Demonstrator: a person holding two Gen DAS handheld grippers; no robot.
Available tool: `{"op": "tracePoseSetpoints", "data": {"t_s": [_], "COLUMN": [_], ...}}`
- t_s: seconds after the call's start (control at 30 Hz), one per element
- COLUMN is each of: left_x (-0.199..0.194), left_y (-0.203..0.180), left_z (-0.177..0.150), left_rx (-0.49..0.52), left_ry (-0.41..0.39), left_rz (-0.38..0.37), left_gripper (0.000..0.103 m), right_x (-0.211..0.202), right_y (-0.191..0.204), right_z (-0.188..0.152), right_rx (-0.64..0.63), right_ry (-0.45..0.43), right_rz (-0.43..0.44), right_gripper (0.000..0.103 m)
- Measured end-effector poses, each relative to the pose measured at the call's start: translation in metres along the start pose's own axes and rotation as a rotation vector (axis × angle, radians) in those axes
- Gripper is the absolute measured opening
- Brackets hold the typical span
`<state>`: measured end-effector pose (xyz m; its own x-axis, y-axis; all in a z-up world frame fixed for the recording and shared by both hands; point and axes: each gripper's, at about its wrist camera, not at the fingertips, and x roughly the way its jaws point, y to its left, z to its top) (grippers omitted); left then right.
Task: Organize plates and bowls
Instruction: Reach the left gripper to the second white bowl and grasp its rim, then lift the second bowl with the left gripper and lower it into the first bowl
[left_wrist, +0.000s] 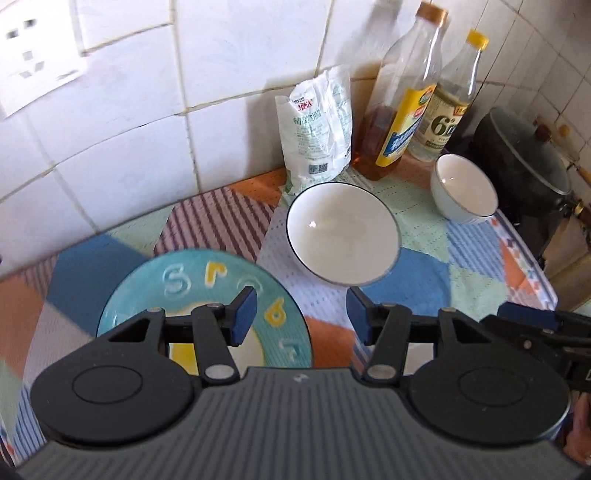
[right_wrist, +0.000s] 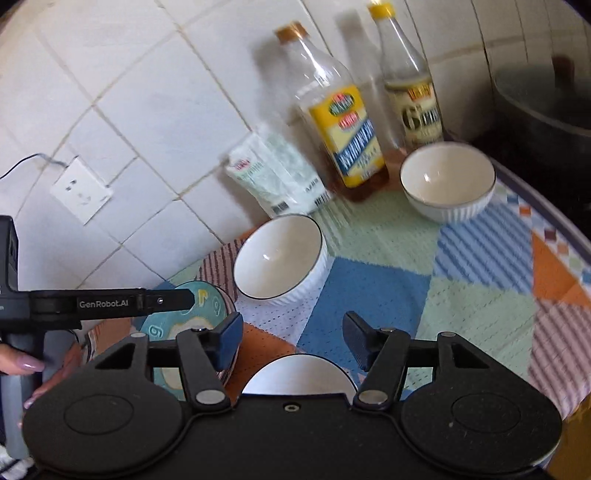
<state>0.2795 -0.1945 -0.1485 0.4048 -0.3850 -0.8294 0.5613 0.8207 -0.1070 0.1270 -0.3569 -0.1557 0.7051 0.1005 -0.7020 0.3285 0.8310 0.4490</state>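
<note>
Patchwork cloth is spread over the worktop (left_wrist: 476, 266). Far back against the tiles, two bottles (left_wrist: 406, 107) and a white pouch (left_wrist: 317, 129) are stood. Nearer left, a turquoise plate (left_wrist: 221, 288) is laid; two white bowls (left_wrist: 341, 236) are set to its right. Both the left hand-held gripper (left_wrist: 301, 314) and right hand-held gripper (right_wrist: 293, 336) are held released, with nothing grasped.

Cloth (left_wrist: 424, 273): patchwork of blue, green, orange and striped squares, covering the counter.
Salt bag (left_wrist: 317, 133): white, leaning on the far tiled wall.
Oil bottle (left_wrist: 402, 99): yellow label, amber liquid low inside, just right of the bag.
Vinegar bottle (left_wrist: 448, 107): clear, yellow cap, touching the oil bottle's right side.
Pot (left_wrist: 524, 166): dark, lidded, far right.
Socket (left_wrist: 33, 59): white, on the left wall.
</note>
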Motion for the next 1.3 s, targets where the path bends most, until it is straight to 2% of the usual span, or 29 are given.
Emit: {"op": "tracePoseSetpoints", "data": {"t_s": [0.17,0.3,0.4,0.5,0.63,0.7,0.8,0.83,0.93,1.03,1.13,1.3], "left_x": [0.037,0.063,0.077,0.091,0.105,0.109,0.118,0.119,0.119,0.115,0.104,0.074], "left_y": [0.001,0.003,0.006,0.009,0.006,0.006,0.011,0.012,0.012,0.002,0.000,-0.004], "left_z": [0.017,0.025,0.031,0.037,0.041,0.042,0.043,0.043,0.043,0.038,0.035,0.030], "left_rx": [0.062,0.081,0.087,0.076,0.101,0.103,0.073,0.063,0.045,0.100,0.071,0.073], "left_ry": [0.040,0.076,0.078,0.089,0.099,0.107,0.137,0.143,0.147,0.145,0.137,0.107], "left_rz": [-0.019,-0.004,0.022,0.022,0.030,0.025,-0.014,-0.027,-0.051,-0.022,-0.036,-0.050], "left_gripper": [0.053,0.051,0.049,0.043,0.033,0.028,0.019,0.017,0.011,0.011,0.012,0.012], "right_x": [0.020,0.050,0.073,0.091,0.109,0.118,0.129,0.131,0.132,0.132,0.125,0.100], "right_y": [-0.006,-0.011,-0.011,-0.022,-0.038,-0.042,-0.045,-0.045,-0.047,-0.050,-0.052,-0.051], "right_z": [0.007,0.017,0.025,0.031,0.036,0.035,0.035,0.035,0.034,0.034,0.032,0.024], "right_rx": [0.024,0.052,0.045,0.158,0.317,0.363,0.397,0.391,0.409,0.420,0.426,0.442], "right_ry": [0.001,0.041,0.059,0.045,0.043,0.056,0.093,0.096,0.083,0.085,0.087,0.067], "right_rz": [0.042,-0.011,-0.005,0.023,0.025,0.021,-0.004,-0.025,-0.023,-0.021,-0.012,0.055], "right_gripper": [0.065,0.065,0.064,0.061,0.050,0.041,0.022,0.019,0.018,0.018,0.017,0.018]}}
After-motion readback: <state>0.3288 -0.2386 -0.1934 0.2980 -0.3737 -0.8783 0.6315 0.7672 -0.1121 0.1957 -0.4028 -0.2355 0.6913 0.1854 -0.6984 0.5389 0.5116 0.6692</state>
